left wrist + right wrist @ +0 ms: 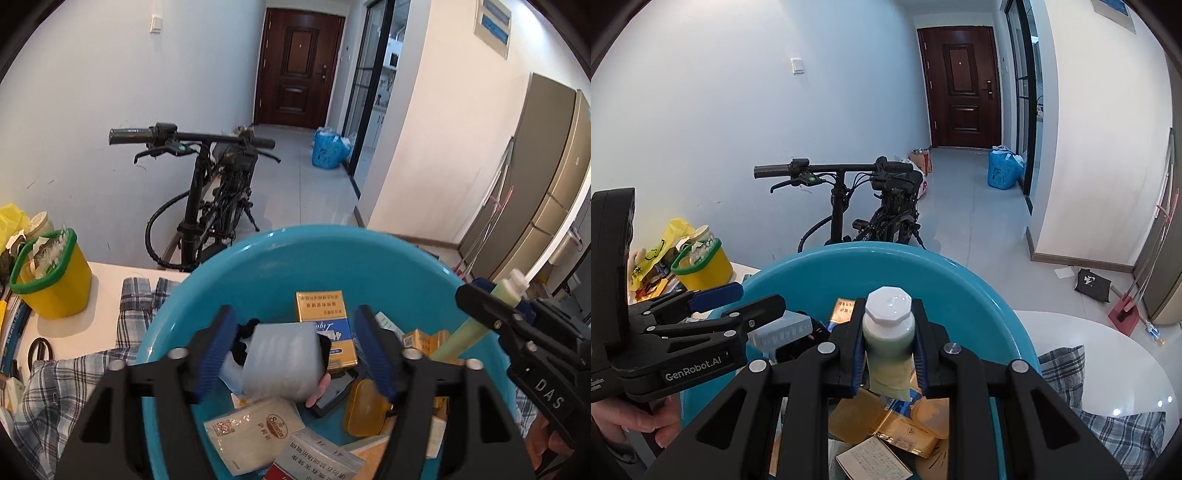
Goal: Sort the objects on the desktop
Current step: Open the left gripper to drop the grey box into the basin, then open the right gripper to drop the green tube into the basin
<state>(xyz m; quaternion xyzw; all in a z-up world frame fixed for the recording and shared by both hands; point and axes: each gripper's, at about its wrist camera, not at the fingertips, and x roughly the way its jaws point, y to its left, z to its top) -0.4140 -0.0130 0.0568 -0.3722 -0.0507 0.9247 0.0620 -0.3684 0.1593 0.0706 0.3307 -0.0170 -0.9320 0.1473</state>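
A blue basin (295, 236) (868, 251) holds several packs: a gold carton (321, 306), an amber case (364, 410) and a white sachet (255, 432). My left gripper (294, 312) (759, 295) hangs over the basin with its jaws apart. A blurred pale grey box (280, 358) sits between the blue pads (218, 350), touching neither. My right gripper (889, 304) (491, 291) is shut on a green tube (888, 343) (465, 332) with a white cap, held upright above the basin's right side.
A yellow bin with a green rim (51, 280) (705, 266) stands on the table to the left. Plaid cloth (136, 306) (1067, 365) lies under the basin. Scissors (40, 347) rest at the left edge. A bicycle (207, 199) is parked beyond the table.
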